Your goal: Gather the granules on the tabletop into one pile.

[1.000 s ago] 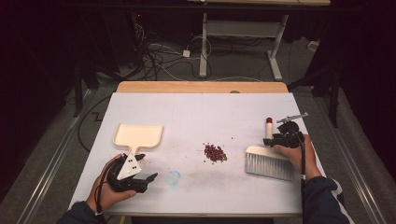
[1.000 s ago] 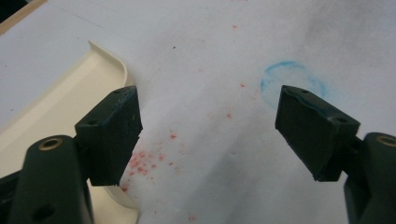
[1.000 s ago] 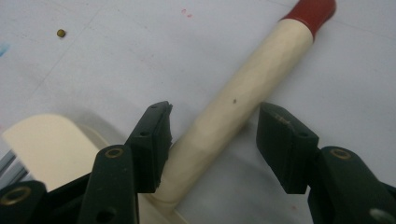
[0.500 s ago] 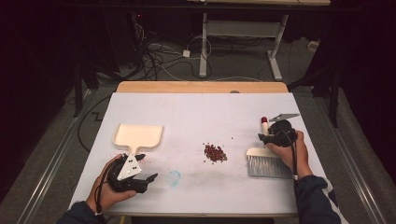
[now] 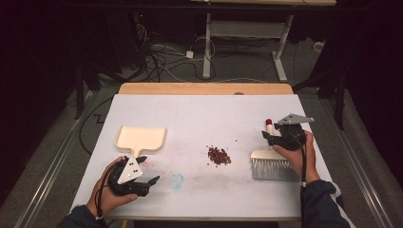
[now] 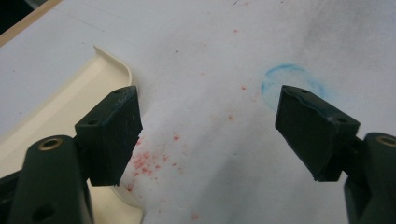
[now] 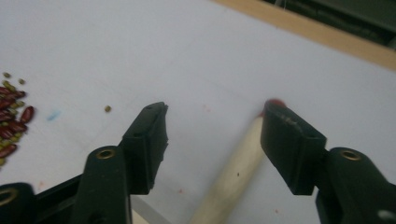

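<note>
A cream dustpan (image 5: 141,137) lies at the left of the white table, its edge close beside my left jaw (image 6: 56,107). My left gripper (image 5: 148,170) rests near the front edge by the pan's handle, open and empty (image 6: 208,95). A small pile of red beans (image 5: 219,155) sits mid-table (image 7: 11,121). The brush (image 5: 272,167) lies at the right, its pale handle (image 7: 233,172) ending in a red tip (image 5: 269,122). My right gripper (image 5: 267,135) hovers over that handle. Its jaws have just been opening (image 7: 215,114), and the handle lies between them nearer the right jaw, unpressed.
A faint blue ring (image 6: 292,81) and red specks (image 6: 149,163) mark the table cover ahead of the left gripper. The table's wooden far edge (image 5: 204,88) borders a dark floor with cables (image 5: 161,57) and a desk frame (image 5: 247,33).
The right hand has risen a little and shifted along the brush handle, and its jaws stand wider. The left hand, dustpan, beans and brush have stayed put.
</note>
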`<state>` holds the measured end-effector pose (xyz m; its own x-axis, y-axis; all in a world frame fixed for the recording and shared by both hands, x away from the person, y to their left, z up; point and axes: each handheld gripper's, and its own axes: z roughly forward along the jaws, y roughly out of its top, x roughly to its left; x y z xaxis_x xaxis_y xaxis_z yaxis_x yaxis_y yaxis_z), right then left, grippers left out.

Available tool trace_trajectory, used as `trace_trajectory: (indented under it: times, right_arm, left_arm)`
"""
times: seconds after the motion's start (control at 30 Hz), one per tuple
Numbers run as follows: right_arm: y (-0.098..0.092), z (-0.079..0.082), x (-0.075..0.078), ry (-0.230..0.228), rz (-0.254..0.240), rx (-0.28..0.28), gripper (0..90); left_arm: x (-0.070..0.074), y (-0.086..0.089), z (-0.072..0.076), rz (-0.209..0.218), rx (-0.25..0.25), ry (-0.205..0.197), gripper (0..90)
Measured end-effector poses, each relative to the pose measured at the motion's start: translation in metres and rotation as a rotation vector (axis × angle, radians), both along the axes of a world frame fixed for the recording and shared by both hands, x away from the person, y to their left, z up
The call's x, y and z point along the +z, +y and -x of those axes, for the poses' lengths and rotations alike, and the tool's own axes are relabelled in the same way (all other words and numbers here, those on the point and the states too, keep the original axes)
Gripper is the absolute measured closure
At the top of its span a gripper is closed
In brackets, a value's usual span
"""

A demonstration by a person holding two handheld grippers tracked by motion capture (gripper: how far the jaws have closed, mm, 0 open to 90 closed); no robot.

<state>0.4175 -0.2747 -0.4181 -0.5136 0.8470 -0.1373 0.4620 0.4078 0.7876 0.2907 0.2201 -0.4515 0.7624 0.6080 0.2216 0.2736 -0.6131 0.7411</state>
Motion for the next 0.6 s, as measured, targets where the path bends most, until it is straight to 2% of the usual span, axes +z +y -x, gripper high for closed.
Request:
trace_trajectory:
  times: [0.1,0.23,0.6]
  right_arm:
    - [0.002,0.011,0.01,-0.068,-0.021,0.023,38.3]
    - [0.003,0.022,0.021,-0.126,-0.053,0.046,35.2]
    - [0.006,0.037,0.031,-0.201,-0.087,0.025,20.6]
  left_arm:
    - [0.0,0.0,0.0,0.001,0.001,-0.001,22.0]
    - [0.001,0.001,0.001,0.003,0.003,-0.004,22.0]
    - [0.001,0.002,0.002,0.007,0.007,-0.009,21.9]
